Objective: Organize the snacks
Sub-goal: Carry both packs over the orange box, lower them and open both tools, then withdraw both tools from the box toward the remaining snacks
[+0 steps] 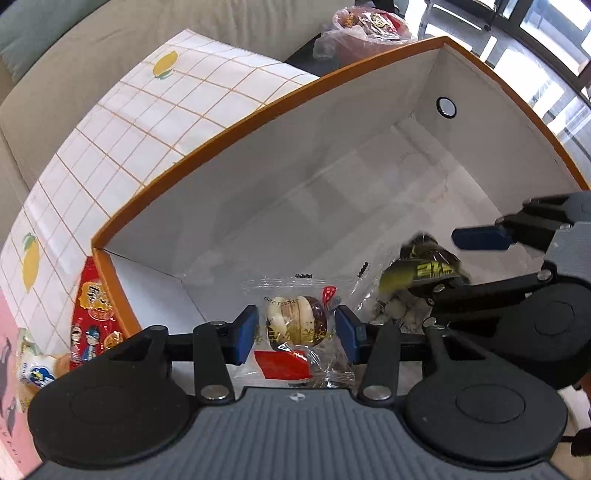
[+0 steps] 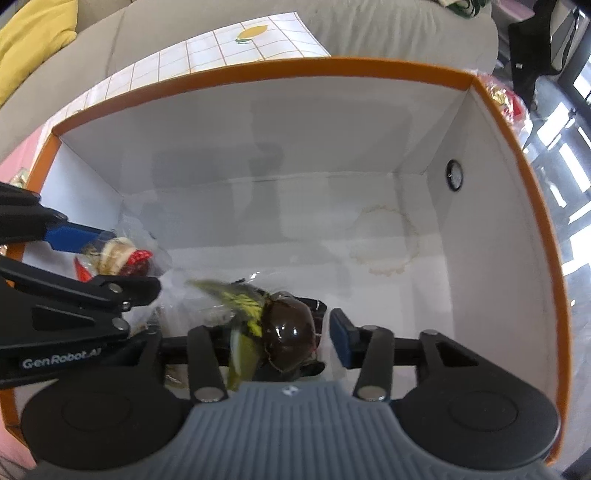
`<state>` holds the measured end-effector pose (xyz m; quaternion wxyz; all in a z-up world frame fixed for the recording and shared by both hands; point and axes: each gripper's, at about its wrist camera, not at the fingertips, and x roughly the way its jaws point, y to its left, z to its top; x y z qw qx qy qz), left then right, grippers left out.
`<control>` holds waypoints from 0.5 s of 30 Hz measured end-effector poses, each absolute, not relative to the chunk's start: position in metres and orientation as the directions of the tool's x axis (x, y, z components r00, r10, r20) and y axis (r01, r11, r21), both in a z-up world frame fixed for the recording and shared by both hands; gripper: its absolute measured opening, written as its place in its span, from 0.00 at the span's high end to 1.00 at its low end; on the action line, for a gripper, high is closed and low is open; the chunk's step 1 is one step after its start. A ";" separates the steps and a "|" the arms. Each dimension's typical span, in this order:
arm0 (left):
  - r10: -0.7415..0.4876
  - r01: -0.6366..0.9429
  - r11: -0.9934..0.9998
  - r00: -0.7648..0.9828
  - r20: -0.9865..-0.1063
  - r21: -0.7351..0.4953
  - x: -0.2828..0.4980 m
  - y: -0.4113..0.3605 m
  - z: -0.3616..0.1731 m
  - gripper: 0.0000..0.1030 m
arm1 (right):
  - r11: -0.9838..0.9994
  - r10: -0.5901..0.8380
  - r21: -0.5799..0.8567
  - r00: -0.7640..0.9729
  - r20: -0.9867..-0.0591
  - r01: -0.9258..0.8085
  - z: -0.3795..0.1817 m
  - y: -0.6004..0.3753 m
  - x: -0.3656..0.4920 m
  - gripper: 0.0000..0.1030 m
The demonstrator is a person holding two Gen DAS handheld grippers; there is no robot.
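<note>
In the left wrist view, the far left edge of the frame holds a red printed snack packet [image 1: 92,314] and a small white wrapped snack [image 1: 35,369], both lying outside the orange-rimmed white cardboard box [image 1: 258,110] on a white tablecloth with an orange grid and lemon prints [image 1: 147,118]. Low in the middle of the frame, the left gripper [image 1: 295,332] reaches down into the box with its blue pads [image 1: 245,334] parted. A clear-wrapped brown-and-white pastry with red labels [image 1: 299,325] sits between them on the box floor, with a sliver of gap showing at each side, so the jaws stand open around it rather than pinching. Right of that, the dark wrapped snack with yellow-green lettering [image 1: 424,273] lies blurred beside the right gripper's [image 1: 465,262] black linkage. At the top of the frame, beyond the box, is a clear plastic bag of red-wrapped snacks [image 1: 365,26].

In the right wrist view, the left gripper [image 2: 110,254] comes in from the left edge over the pastry [image 2: 122,254]. Lower centre, the dark snack [image 2: 280,332] hangs between the right gripper's [image 2: 284,343] jaws (its yellow-green end smeared by motion). The right-hand blue pad [image 2: 341,338] stands clear of it; the other pad is hidden behind the wrapper, so the jaws look open and loose. A round black grommet [image 2: 455,174] marks the right wall.
</note>
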<state>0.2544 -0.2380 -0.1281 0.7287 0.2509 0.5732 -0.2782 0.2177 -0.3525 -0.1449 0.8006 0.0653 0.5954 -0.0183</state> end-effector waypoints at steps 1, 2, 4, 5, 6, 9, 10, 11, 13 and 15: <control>-0.114 0.698 0.714 0.194 -0.974 0.056 0.253 -0.239 -0.126 0.44 | 0.991 0.044 0.078 0.290 -0.956 0.106 -0.144 -0.353 0.217 0.46; -0.107 0.700 0.711 0.207 -0.972 0.071 0.252 -0.239 -0.124 0.36 | 0.992 0.041 0.075 0.294 -0.955 0.105 -0.143 -0.354 0.216 0.42; -0.098 0.700 0.706 0.245 -0.965 0.106 0.250 -0.237 -0.117 0.22 | 0.992 0.029 0.064 0.300 -0.953 0.105 -0.140 -0.356 0.214 0.38; -0.103 0.704 0.702 0.255 -0.961 0.111 0.248 -0.236 -0.113 0.21 | 0.993 0.027 0.062 0.306 -0.952 0.104 -0.138 -0.357 0.212 0.36; -0.111 0.707 0.699 0.258 -0.960 0.109 0.246 -0.234 -0.109 0.21 | 0.993 0.030 0.065 0.311 -0.950 0.103 -0.136 -0.358 0.211 0.34; -0.132 0.699 0.710 0.256 -0.958 0.089 0.242 -0.229 -0.100 0.21 | 0.991 0.033 0.075 0.332 -0.943 0.113 -0.128 -0.360 0.204 0.30; -0.141 0.697 0.712 0.261 -0.955 0.086 0.240 -0.227 -0.096 0.21 | 0.990 0.034 0.078 0.339 -0.940 0.117 -0.128 -0.359 0.203 0.29; -0.149 0.696 0.712 0.269 -0.952 0.085 0.237 -0.225 -0.093 0.21 | 0.989 0.036 0.083 0.346 -0.937 0.122 -0.127 -0.358 0.200 0.27; -0.162 0.698 0.711 0.286 -0.944 0.089 0.231 -0.222 -0.086 0.21 | 0.987 0.032 0.088 0.367 -0.930 0.137 -0.123 -0.357 0.194 0.23; -0.177 0.690 0.718 0.309 -0.935 0.092 0.225 -0.217 -0.078 0.21 | 0.983 0.020 0.091 0.403 -0.915 0.157 -0.118 -0.353 0.186 0.21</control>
